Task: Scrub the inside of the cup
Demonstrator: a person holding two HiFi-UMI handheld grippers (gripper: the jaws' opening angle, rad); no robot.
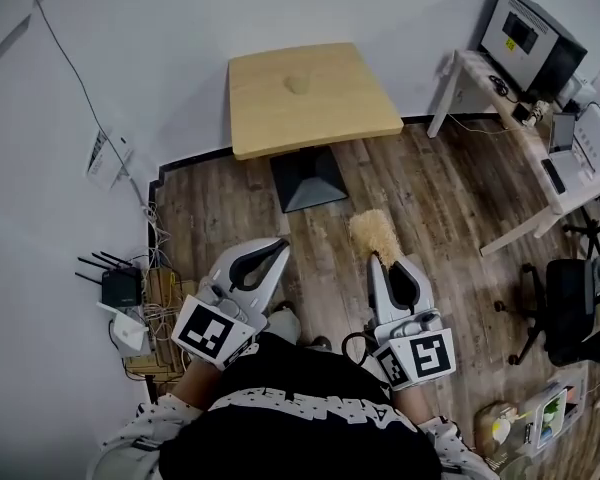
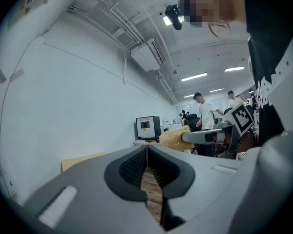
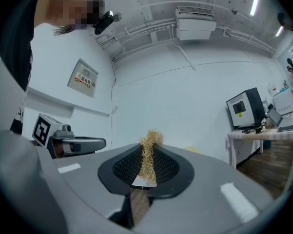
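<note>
My right gripper [image 1: 378, 260] is shut on a tan, fibrous scrubber [image 1: 373, 232], whose tuft sticks out past the fingertips above the wooden floor. In the right gripper view its strands [image 3: 149, 155] are pinched between the ribbed pads. My left gripper [image 1: 283, 243] is shut with nothing in it, its pads meeting at the tips [image 2: 147, 147]. Both grippers hover close to my body, well short of the square wooden table [image 1: 350, 108]. A small pale shape [image 1: 298, 85] rests on the tabletop, too faint to identify. From the left gripper view, the scrubber [image 2: 173, 138] and the right gripper [image 2: 205, 136] appear to its right.
The table stands on a dark pedestal base [image 1: 308, 178]. A white desk [image 1: 500, 98] with a monitor [image 1: 530, 33] lines the right wall, with an office chair [image 1: 570, 308] beside it. A router [image 1: 120, 288] and cables lie at the left wall. Two people [image 2: 205, 113] stand far off.
</note>
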